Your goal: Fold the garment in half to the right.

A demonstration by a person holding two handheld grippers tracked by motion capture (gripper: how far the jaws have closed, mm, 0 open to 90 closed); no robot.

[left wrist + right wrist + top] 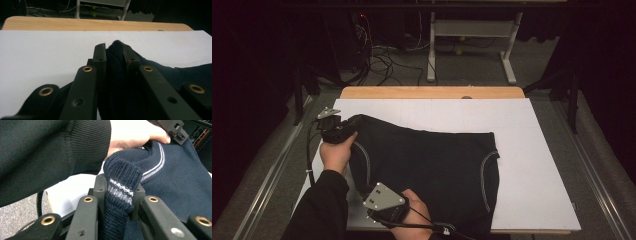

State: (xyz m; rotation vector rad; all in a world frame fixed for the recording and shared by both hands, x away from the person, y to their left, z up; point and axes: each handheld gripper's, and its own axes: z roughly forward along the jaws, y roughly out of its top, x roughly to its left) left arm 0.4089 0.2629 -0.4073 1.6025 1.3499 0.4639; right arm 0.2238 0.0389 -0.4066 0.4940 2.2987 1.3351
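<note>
Mid-fold: navy knit sweater (432,165) at frame centre on white tabletop (532,165). Left hand-held gripper (114,51) and right hand-held gripper (120,192) each clamped on ribbed edge (white stripes). Next, probably: lifting both together, evenly.

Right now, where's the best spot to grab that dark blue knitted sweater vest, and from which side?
Take the dark blue knitted sweater vest by its ribbed, white-striped edge, coming in from the person's side of the white board. That edge is thick and folds into a ridge that fits between jaws. Both tongs already pinch it so: the left tongs and the right tongs.
</note>
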